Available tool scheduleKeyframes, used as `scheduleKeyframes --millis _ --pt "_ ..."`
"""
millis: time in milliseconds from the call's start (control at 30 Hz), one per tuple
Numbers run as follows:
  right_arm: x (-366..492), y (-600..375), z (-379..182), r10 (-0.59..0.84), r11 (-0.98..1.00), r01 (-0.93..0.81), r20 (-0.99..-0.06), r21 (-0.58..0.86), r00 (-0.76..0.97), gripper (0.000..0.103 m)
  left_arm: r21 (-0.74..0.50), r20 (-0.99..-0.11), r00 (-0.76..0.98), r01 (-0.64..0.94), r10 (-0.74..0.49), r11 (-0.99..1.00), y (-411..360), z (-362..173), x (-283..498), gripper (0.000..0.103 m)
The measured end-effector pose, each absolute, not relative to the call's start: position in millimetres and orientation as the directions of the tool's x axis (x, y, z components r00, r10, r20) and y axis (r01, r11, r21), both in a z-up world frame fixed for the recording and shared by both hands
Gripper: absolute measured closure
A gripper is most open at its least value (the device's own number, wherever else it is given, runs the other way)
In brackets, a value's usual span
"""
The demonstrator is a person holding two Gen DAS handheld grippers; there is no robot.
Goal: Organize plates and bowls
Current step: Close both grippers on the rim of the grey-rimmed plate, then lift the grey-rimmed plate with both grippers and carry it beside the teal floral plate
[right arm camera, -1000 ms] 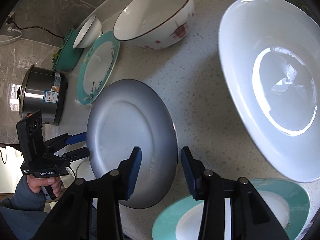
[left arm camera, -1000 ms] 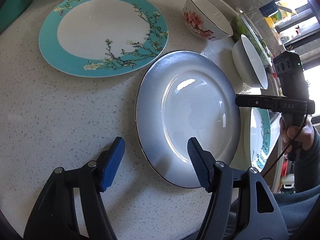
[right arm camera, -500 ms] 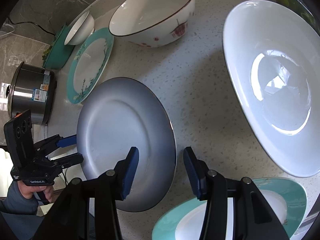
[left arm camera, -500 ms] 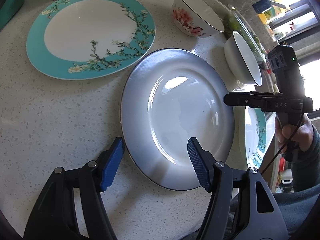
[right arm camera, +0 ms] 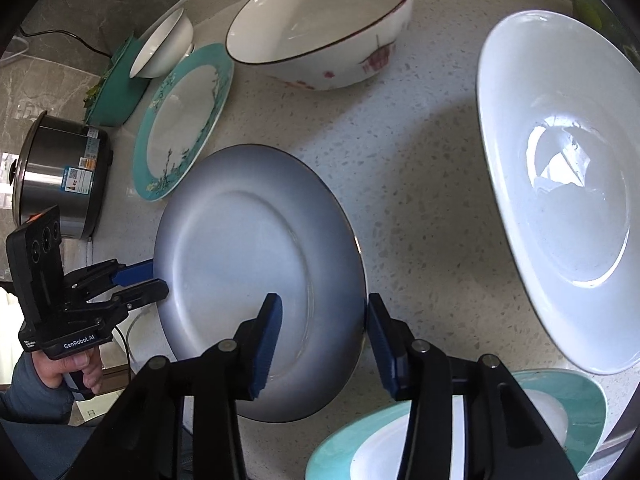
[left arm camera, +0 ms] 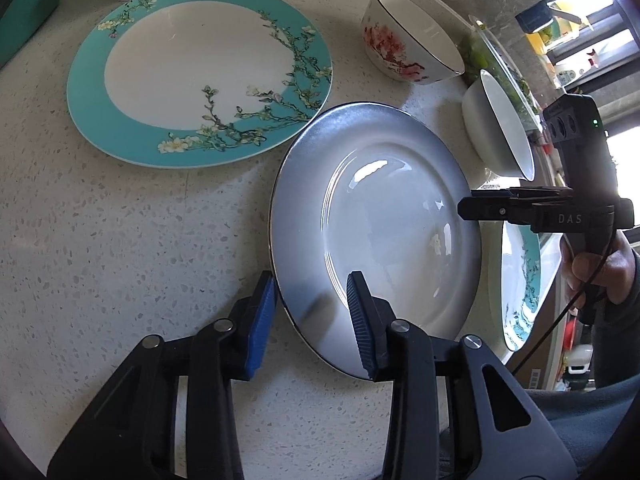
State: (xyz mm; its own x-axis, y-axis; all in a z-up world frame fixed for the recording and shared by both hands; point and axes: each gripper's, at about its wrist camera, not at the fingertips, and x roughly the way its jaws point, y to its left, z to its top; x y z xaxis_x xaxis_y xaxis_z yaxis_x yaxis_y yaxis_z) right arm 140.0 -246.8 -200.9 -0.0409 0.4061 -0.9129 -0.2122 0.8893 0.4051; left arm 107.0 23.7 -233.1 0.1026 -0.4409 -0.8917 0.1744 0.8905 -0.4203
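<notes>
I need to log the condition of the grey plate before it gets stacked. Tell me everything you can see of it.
The grey plate is round, glossy and ceramic-looking, with a dark grey rim that fades to a pale, nearly white centre and a thin dark edge line. It looks whole, empty and clean. It lies on the speckled countertop, close beside the teal floral plate. The left gripper and the right gripper are both open and straddle opposite edges of its rim; whether any finger touches it is unclear.

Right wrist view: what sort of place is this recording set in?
Most likely a home kitchen. A speckled stone countertop holds plates and bowls, a steel cooker pot stands by a marbled wall, and a power cord runs behind it.
</notes>
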Motion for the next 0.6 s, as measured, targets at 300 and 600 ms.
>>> scheduleKeyframes --millis 300,600 --pt "140.7 -252.2 -203.7 0.379 0.904 -0.194 -0.924 0.380 -0.045 0.078 -0.398 -0.905 0.103 0.140 -0.413 0.907 29.5 -232.8 109.0 0.083" --pt "138.5 -252.7 -203.2 0.382 0.905 -0.187 -0.923 0.382 -0.041 0.078 -0.376 -0.915 0.108 0.125 -0.390 0.918 29.1 -229.7 109.1 0.083"
